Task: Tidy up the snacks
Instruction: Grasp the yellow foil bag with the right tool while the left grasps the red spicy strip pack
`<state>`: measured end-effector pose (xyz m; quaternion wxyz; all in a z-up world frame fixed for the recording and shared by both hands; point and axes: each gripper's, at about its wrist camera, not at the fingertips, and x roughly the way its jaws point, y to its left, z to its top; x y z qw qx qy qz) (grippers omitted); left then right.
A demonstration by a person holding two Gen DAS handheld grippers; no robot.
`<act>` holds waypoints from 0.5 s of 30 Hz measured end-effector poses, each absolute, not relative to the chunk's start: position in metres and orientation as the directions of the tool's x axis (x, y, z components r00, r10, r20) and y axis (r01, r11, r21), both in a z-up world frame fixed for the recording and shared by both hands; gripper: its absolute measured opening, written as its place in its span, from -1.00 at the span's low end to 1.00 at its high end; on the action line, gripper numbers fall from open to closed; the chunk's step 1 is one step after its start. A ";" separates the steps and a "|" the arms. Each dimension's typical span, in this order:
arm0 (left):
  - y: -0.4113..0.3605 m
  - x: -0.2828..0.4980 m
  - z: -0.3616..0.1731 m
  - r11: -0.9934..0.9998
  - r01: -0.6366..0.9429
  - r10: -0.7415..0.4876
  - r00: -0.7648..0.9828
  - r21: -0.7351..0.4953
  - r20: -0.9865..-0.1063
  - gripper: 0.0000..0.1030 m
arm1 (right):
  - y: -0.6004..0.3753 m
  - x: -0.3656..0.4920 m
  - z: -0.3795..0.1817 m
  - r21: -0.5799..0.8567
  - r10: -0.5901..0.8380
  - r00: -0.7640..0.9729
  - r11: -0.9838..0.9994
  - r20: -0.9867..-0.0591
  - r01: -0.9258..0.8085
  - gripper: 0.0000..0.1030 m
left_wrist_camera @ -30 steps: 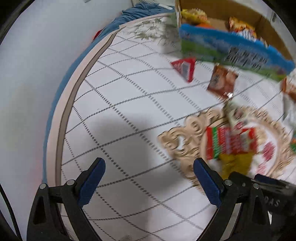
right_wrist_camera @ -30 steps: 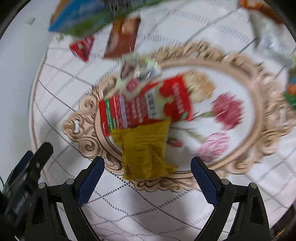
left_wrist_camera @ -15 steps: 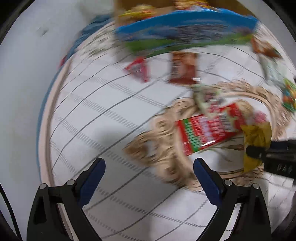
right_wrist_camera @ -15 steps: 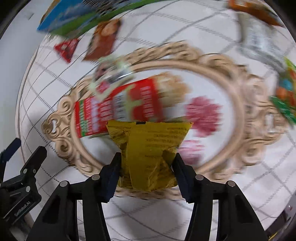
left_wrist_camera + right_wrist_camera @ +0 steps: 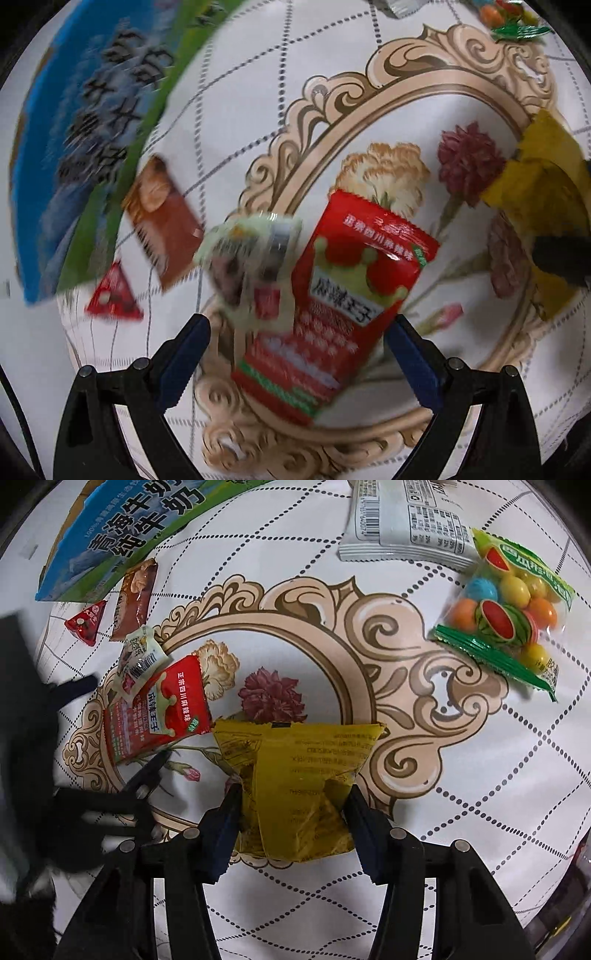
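Note:
My right gripper (image 5: 293,819) is shut on a yellow snack packet (image 5: 299,775), both pads pressing its sides, above the tablecloth's flower medallion. In the left wrist view that packet (image 5: 543,192) shows at the right edge. A red snack pouch (image 5: 332,306) lies on the medallion, and my left gripper (image 5: 299,347) hangs open over it, one blue finger on each side. The same red pouch (image 5: 155,712) shows left of centre in the right wrist view, with the dark, blurred left gripper (image 5: 122,760) beside it. A pale green packet (image 5: 255,258) lies against the pouch's left side.
A blue and green milk carton box (image 5: 125,528) stands at the upper left. Near it lie a brown packet (image 5: 135,598) and a small red triangular packet (image 5: 85,622). A white wrapper (image 5: 402,520) and a bag of coloured gum balls (image 5: 506,609) lie at the upper right.
My right gripper has closed on the yellow packet and lifted it off the cloth. My left gripper rolled, swept over to the medallion and sank over the red pouch.

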<state>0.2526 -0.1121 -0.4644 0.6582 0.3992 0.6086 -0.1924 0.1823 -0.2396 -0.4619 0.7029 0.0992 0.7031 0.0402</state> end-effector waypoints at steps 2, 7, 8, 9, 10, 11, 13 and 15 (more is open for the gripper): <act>-0.119 0.262 -0.471 0.593 0.758 0.239 0.156 0.272 -0.958 0.94 | -0.242 0.182 -0.463 0.195 0.195 0.008 0.978 -0.981 0.080 0.11; -0.126 0.280 -0.482 0.597 0.773 0.233 0.092 0.217 -0.968 0.99 | -0.247 0.200 -0.469 0.193 0.194 0.001 0.977 -0.981 0.087 0.11; -0.124 0.285 -0.479 0.624 0.755 0.208 0.086 0.200 -0.974 0.96 | -0.247 0.203 -0.469 0.194 0.195 -0.001 0.977 -0.981 0.089 0.11; -0.122 0.288 -0.477 0.651 0.736 0.193 0.078 0.187 -0.978 0.93 | -0.248 0.204 -0.470 0.195 0.196 -0.002 0.977 -0.981 0.091 0.11; -0.118 0.291 -0.474 0.694 0.700 0.173 0.066 0.169 -0.983 0.84 | -0.250 0.209 -0.470 0.198 0.199 -0.003 0.976 -0.980 0.095 0.11; -0.113 0.293 -0.472 0.739 0.659 0.146 0.046 0.140 -0.988 0.62 | -0.251 0.210 -0.470 0.201 0.202 -0.004 0.975 -0.979 0.096 0.11; -0.098 0.295 -0.468 0.851 0.521 0.088 -0.018 0.066 -0.996 0.38 | -0.252 0.212 -0.471 0.205 0.207 -0.008 0.974 -0.978 0.101 0.11; -0.086 0.291 -0.464 0.912 0.408 0.071 -0.048 0.045 -0.996 0.36 | -0.254 0.214 -0.474 0.211 0.215 -0.018 0.971 -0.977 0.111 0.11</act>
